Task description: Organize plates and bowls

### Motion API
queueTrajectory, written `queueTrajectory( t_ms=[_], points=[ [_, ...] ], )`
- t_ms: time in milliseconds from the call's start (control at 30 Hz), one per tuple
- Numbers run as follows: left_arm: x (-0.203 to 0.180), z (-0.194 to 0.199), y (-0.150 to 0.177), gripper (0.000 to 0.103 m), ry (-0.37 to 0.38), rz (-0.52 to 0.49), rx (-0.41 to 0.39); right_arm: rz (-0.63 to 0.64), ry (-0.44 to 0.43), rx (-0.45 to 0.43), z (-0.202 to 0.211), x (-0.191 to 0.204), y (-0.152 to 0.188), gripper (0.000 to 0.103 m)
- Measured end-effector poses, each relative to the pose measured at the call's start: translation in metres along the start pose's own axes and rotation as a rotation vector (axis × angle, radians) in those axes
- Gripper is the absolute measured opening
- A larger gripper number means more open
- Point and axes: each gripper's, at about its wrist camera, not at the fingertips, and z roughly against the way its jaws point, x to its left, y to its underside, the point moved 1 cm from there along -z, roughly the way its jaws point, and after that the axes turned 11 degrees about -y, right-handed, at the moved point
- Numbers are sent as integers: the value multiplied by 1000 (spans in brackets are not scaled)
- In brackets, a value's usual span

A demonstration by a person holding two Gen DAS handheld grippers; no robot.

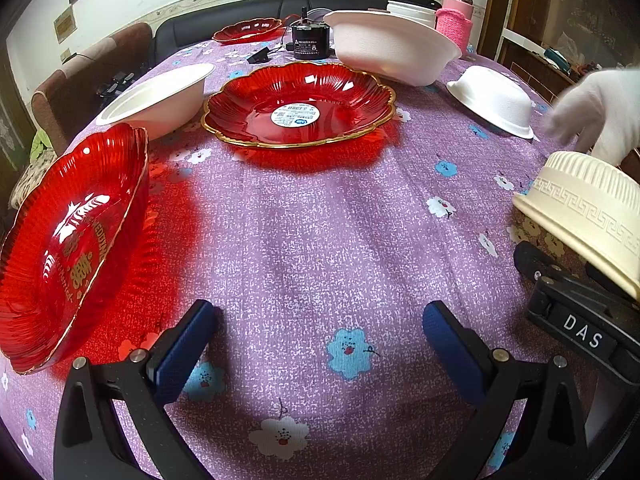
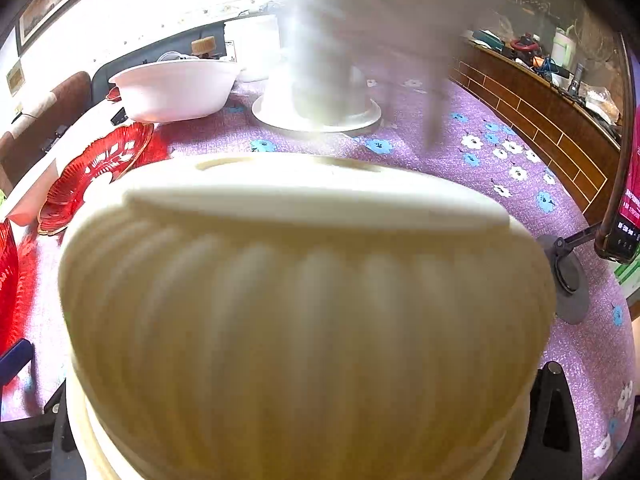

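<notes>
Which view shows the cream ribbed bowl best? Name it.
The left wrist view: the cream ribbed bowl is sharp at the right edge, upside down, its key-pattern band readable. The right wrist view shows it huge and blurred, filling the frame.

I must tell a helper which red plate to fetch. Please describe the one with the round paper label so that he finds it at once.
On the purple flowered tablecloth, look at the middle, ahead of the open left gripper. There lies a flat red plate between white bowls. Only it has a round white sticker in its centre.
</notes>
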Motion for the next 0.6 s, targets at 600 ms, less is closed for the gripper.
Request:
queueTrajectory(
  t_ms=[600],
  points=[
    [-6,4,5,103,8,-7,7,-24,-26,-14,4,0,0,102]
  ],
)
